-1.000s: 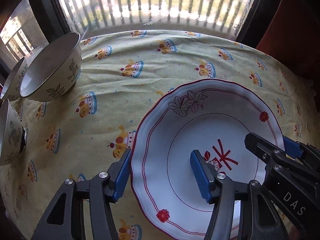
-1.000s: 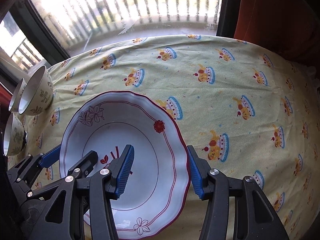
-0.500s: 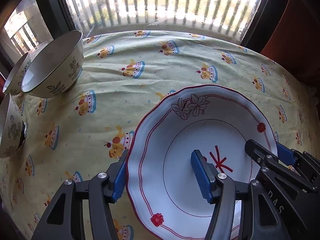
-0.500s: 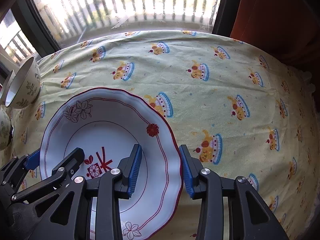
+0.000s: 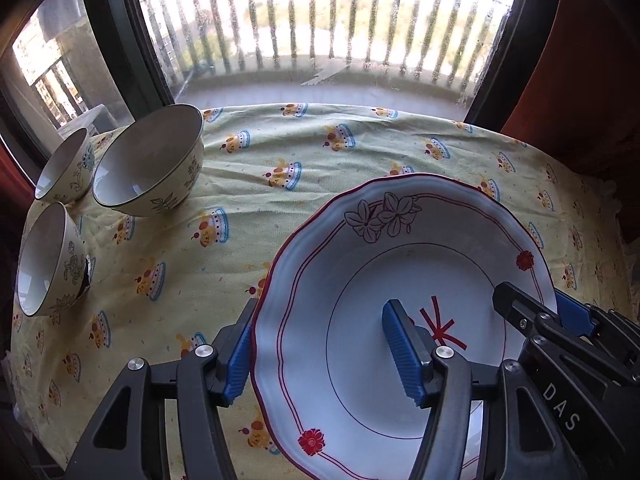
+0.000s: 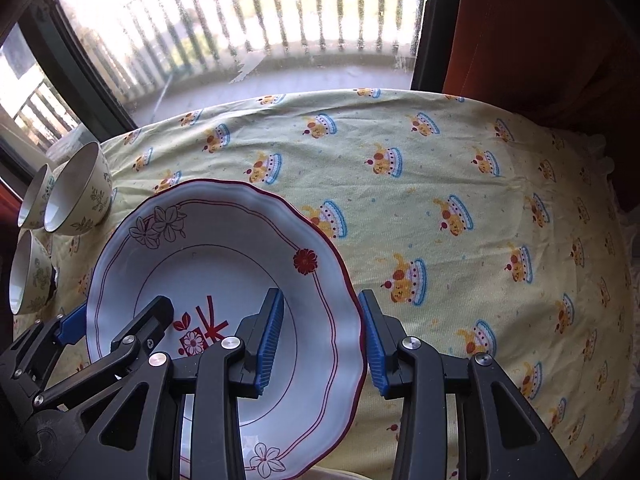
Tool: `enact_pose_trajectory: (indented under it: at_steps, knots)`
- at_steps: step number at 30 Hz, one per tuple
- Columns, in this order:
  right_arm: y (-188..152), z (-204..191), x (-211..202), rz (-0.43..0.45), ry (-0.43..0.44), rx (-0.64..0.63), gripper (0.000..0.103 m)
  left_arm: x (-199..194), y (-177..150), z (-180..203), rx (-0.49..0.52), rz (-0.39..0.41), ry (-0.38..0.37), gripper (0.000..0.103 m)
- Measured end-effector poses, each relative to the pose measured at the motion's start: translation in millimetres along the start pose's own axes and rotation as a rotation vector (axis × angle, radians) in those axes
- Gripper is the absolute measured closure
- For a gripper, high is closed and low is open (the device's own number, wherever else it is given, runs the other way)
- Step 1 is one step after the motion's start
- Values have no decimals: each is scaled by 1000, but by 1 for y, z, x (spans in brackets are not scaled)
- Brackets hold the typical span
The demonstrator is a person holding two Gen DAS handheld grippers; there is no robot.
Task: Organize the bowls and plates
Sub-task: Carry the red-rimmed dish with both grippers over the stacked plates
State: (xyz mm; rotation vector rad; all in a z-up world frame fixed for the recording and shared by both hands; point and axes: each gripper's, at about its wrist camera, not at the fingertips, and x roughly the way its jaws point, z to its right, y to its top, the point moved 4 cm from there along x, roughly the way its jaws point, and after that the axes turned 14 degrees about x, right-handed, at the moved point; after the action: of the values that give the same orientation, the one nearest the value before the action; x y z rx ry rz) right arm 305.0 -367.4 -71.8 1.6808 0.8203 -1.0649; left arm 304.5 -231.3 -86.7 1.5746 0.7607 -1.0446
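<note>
While the plate's (image 5: pixel 400 240) near edge is cut off, both grippers' jaws clamp its opposite rims.

Strong daylight came through the window (image 5: pixel 328 32) behind the table, blowing out the balcony railing (image 6: pixel 256 20) to near white in both views. The tablecloth (image 5: pixel 340 168) was evenly lit and sharp. Frame corners fell to black, straight lines bowed heavily, and the dark gripper bodies lost detail against the backlight

The right gripper (image 6: pixel 320 336) has just been closing on the plate's (image 6: pixel 224 264) rim. Both grippers are lifting it off the tablecloth (image 6: pixel 460 184).
</note>
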Motion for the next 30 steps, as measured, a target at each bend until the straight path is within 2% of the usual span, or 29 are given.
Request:
enact_pose_trajectory:
  at_steps: [7,12,23,30]
  knots:
    - [-11,-10,-40,64,-3,9,60,-31,-7,-6,26,54,-24,41]
    - [-30,-11,-67,99,-20,44,60,-53,-23,-10,67,90,-41,41]
    - [-96,-4,-103,120,-106,123,60,-75,-77,-4,140,86,-115,41]
    - [-129,11,-110,97,-105,115,60,-79,-109,12,113,62,-107,41]
